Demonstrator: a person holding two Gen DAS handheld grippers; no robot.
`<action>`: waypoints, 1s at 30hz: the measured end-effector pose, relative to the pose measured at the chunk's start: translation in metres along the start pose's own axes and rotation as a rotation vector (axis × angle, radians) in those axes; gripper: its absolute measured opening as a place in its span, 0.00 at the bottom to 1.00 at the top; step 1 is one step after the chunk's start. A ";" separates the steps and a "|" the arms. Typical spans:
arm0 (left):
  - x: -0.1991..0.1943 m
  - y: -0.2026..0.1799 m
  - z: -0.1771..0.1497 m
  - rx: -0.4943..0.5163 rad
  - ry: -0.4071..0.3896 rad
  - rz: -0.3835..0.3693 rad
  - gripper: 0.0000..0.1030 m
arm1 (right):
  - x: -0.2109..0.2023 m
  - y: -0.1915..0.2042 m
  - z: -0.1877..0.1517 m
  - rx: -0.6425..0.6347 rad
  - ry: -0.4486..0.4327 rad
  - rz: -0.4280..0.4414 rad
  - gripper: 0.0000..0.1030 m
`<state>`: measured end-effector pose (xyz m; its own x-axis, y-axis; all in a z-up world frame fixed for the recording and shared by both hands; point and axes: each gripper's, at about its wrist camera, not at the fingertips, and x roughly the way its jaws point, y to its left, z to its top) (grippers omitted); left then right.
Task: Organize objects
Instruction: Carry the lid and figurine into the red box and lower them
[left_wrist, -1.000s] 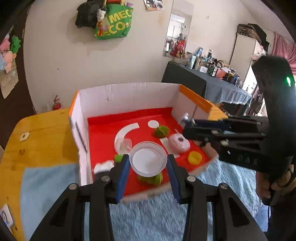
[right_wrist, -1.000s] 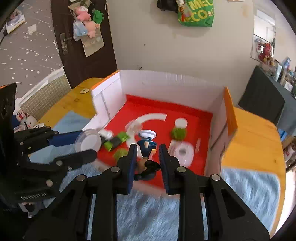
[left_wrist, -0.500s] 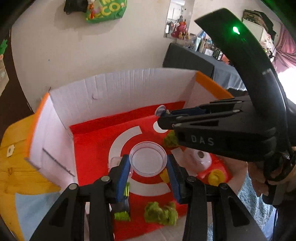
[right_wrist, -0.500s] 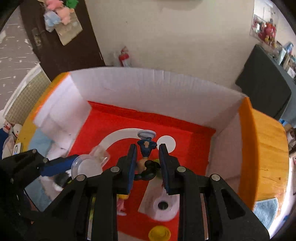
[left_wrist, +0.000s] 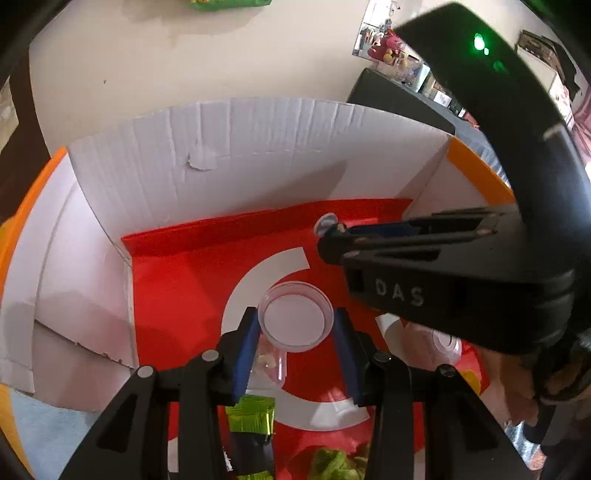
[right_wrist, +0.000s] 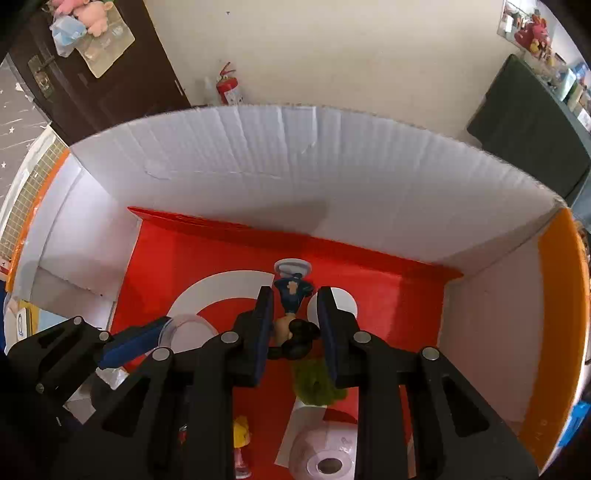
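Note:
My left gripper (left_wrist: 295, 332) is shut on a clear round dish (left_wrist: 294, 316), held over the red floor of the white-walled cardboard box (left_wrist: 258, 155). My right gripper (right_wrist: 295, 310) is shut on a small toy figure (right_wrist: 293, 295) with black hair, a blue outfit and a clear round base, also above the red floor near the box's back wall (right_wrist: 295, 166). In the left wrist view the right gripper (left_wrist: 330, 240) reaches in from the right, the figure's base (left_wrist: 325, 223) at its tip. The dish (right_wrist: 184, 326) shows at lower left in the right wrist view.
On the box floor lie a green crinkled lump (right_wrist: 314, 384), a white and pink round item (right_wrist: 325, 461), a yellow piece (right_wrist: 242, 435), a shiny green toy (left_wrist: 251, 413) and a small clear container (left_wrist: 271, 365) under the dish. Orange flaps (right_wrist: 561, 314) edge the box sides.
Both grippers have moved forward and down from the box's front edge to over its red floor, tilting downward. Each keeps its hold: dish on the left, figure on the right.

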<state>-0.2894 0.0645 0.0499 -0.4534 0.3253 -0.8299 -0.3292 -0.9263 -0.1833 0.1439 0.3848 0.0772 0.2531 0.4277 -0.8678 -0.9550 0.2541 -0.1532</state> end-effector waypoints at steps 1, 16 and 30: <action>0.000 0.000 0.001 -0.005 0.003 -0.007 0.41 | 0.001 -0.001 0.000 0.001 0.004 -0.006 0.23; 0.018 -0.009 0.005 -0.027 0.073 -0.026 0.41 | 0.004 -0.012 -0.011 0.028 0.032 -0.007 0.23; 0.021 -0.013 0.008 -0.020 0.076 -0.009 0.41 | 0.004 0.006 -0.016 0.005 0.034 -0.029 0.23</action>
<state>-0.3016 0.0847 0.0388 -0.3860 0.3193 -0.8655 -0.3159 -0.9272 -0.2012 0.1366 0.3736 0.0655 0.2750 0.3908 -0.8785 -0.9466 0.2699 -0.1762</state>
